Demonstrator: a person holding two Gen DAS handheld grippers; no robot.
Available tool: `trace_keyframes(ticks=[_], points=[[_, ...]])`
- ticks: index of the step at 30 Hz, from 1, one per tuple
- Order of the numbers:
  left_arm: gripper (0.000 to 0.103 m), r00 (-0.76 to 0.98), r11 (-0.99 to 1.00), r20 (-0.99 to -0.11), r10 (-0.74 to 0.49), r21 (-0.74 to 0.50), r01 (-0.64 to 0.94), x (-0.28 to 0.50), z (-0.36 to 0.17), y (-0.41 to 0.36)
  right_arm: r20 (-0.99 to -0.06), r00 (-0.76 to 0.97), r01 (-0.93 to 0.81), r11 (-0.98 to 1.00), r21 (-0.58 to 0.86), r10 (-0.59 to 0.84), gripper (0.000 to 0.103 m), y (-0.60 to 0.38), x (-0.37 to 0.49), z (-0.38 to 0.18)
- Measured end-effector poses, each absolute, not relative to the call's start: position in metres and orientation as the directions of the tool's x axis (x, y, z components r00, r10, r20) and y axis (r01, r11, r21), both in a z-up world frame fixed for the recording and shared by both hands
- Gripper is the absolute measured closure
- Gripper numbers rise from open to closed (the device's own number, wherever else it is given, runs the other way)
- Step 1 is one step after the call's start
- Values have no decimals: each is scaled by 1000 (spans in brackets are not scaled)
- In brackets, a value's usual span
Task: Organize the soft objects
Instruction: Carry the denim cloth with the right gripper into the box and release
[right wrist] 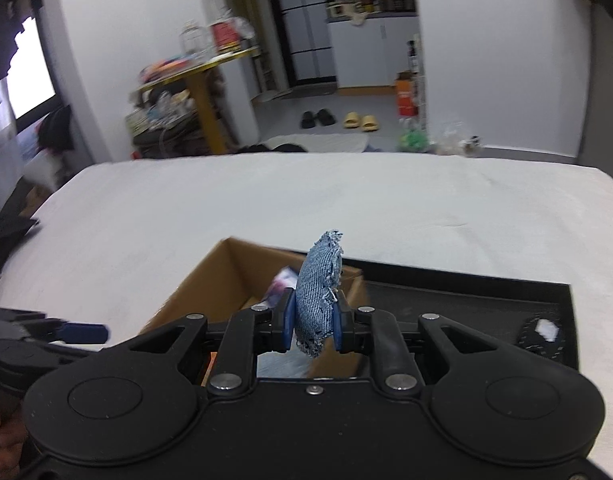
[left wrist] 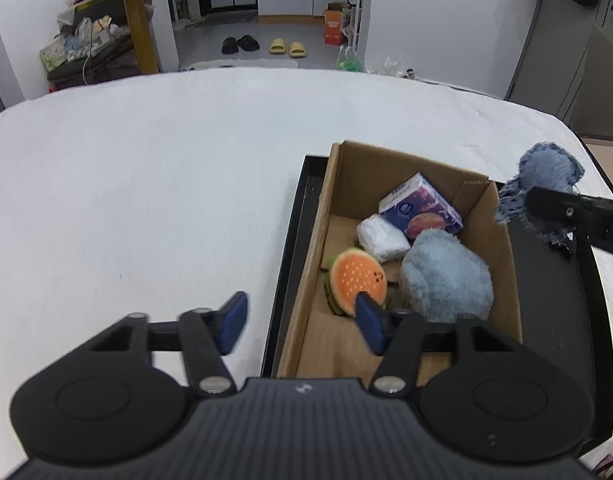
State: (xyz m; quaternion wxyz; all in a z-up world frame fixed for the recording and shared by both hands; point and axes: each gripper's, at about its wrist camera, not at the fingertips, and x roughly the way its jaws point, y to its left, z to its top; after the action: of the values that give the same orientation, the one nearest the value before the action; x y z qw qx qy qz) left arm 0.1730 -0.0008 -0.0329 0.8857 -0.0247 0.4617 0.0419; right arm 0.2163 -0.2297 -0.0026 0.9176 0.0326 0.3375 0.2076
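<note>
A cardboard box (left wrist: 502, 256) stands in a black tray (left wrist: 290, 248) on the white bed. In the box lie a burger plush (left wrist: 356, 280), a fluffy light-blue plush (left wrist: 446, 276), a white soft bundle (left wrist: 382, 238) and a purple tissue pack (left wrist: 420, 206). My left gripper (left wrist: 302, 322) is open and empty, over the box's near left corner. My right gripper (right wrist: 312, 320) is shut on a frayed denim piece (right wrist: 318, 288) and holds it above the box's right edge (right wrist: 348, 280); the denim also shows in the left wrist view (left wrist: 544, 184).
The white bed (left wrist: 146, 200) spreads left and beyond the tray. A small dark object with a white patch (right wrist: 540, 334) lies in the tray's right part. Beyond the bed are a yellow table (left wrist: 134, 12), slippers (left wrist: 262, 45) and an orange box (left wrist: 333, 28).
</note>
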Motion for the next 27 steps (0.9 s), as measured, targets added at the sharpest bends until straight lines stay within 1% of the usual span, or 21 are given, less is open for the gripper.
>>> trace_keyframes(ticks=[2, 5, 6, 8, 13, 16, 20, 21, 23, 27], points=[[69, 558, 995, -829, 41, -18, -99, 172, -35, 3, -613, 666, -387, 900, 204, 425, 84, -222, 214, -3], [81, 549, 994, -835, 36, -27, -107, 169, -38, 8, -622, 639, -422, 882, 209, 453, 84, -212, 212, -7], [84, 545, 993, -838, 34, -32, -111, 168, -39, 10, -625, 630, -431, 877, 212, 461, 84, -209, 210, -8], [94, 539, 992, -842, 14, -56, -112, 167, -40, 13, -633, 614, -449, 868, 213, 472, 84, -202, 208, -10], [95, 547, 994, -837, 0, -62, -95, 164, -38, 9, -644, 577, -488, 844, 222, 502, 83, -190, 205, -14], [95, 543, 993, -840, -9, -73, -97, 163, -38, 10, -645, 556, -509, 828, 234, 524, 80, -185, 202, -16], [95, 536, 991, -844, -24, -91, -99, 164, -37, 13, -663, 523, -527, 815, 242, 536, 79, -182, 202, -21], [95, 534, 991, -845, -27, -94, -98, 164, -37, 13, -668, 515, -529, 812, 245, 537, 78, -181, 202, -22], [95, 526, 990, -849, -39, -102, -92, 164, -37, 12, -672, 504, -542, 804, 244, 543, 72, -180, 201, -23], [95, 518, 991, -854, -46, -103, -82, 163, -38, 12, -672, 502, -544, 803, 245, 545, 70, -181, 199, -21]])
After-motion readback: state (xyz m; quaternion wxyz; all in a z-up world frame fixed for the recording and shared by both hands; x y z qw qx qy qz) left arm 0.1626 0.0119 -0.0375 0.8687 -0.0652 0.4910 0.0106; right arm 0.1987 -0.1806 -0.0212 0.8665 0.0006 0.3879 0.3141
